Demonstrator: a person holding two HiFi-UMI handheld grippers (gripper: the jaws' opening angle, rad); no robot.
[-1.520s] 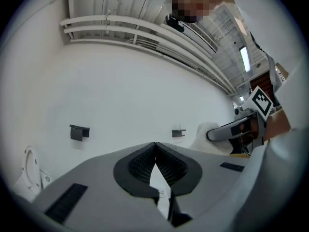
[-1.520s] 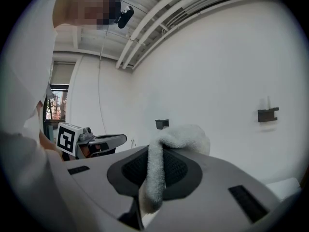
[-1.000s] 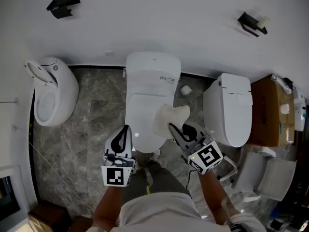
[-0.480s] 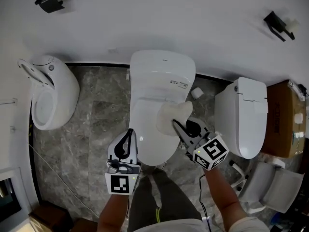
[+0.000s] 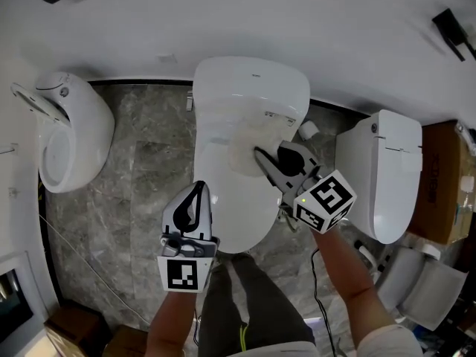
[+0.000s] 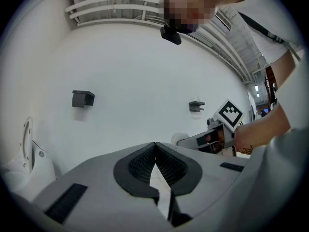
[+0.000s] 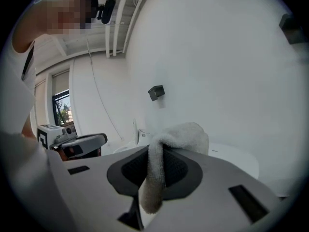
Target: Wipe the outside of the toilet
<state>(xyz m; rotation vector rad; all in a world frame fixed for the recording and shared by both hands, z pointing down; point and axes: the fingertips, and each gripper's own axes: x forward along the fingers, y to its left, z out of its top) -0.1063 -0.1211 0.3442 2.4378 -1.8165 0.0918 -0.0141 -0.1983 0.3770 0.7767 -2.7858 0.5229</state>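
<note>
A white toilet (image 5: 223, 199) with its lid down stands in the middle of the head view, its tank (image 5: 249, 80) against the white wall. My right gripper (image 5: 262, 158) is shut on a cream cloth (image 5: 245, 149), which lies on the lid near the tank. In the right gripper view the cloth (image 7: 166, 144) hangs pinched between the jaws of the right gripper (image 7: 155, 151). My left gripper (image 5: 198, 192) hovers at the toilet's front left edge, shut and holding nothing. In the left gripper view the tips of the left gripper (image 6: 155, 146) meet.
A white urinal-like bowl (image 5: 63, 136) stands at the left and a second white toilet (image 5: 383, 177) at the right, with a brown cardboard box (image 5: 446, 184) beyond it. A paper roll (image 5: 307, 130) lies by the wall. The floor is grey marble tile (image 5: 141, 177).
My right gripper has carried the cloth up the lid toward the tank. The head view has shifted closer over the toilet; the left gripper stays by the front left edge.
</note>
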